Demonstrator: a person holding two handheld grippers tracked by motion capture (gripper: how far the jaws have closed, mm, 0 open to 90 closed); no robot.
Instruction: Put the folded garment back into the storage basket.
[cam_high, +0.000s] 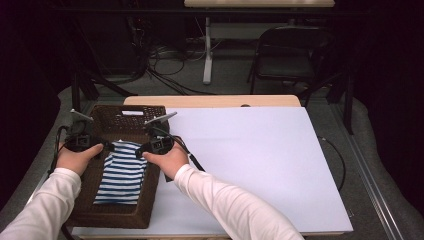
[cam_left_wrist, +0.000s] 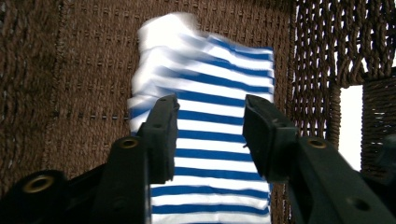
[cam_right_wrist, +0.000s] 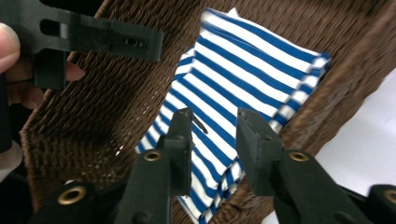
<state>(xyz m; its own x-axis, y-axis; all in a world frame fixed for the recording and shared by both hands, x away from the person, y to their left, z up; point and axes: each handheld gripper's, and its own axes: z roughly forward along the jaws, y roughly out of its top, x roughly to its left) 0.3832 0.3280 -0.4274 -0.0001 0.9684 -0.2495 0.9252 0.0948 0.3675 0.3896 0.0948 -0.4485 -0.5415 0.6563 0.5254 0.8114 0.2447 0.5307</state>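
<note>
Lying folded: striped cloth (cam_high: 121, 170) | woven wicker basket (cam_high: 131, 114) | flat white board (cam_high: 260, 160)

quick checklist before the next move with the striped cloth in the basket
1. Cloth lies folded inside the basket: ok.
2. Left gripper open, nothing pinched between its jaws: ok.
3. Right gripper open, clear of the cloth: ok.
4. Cloth fully within the basket walls: ok in the high view.
5. Cloth flat on the basket floor: cannot tell, its far end is blurred in the left gripper view.
6. White board beside the basket free for the hands: ok.
</note>
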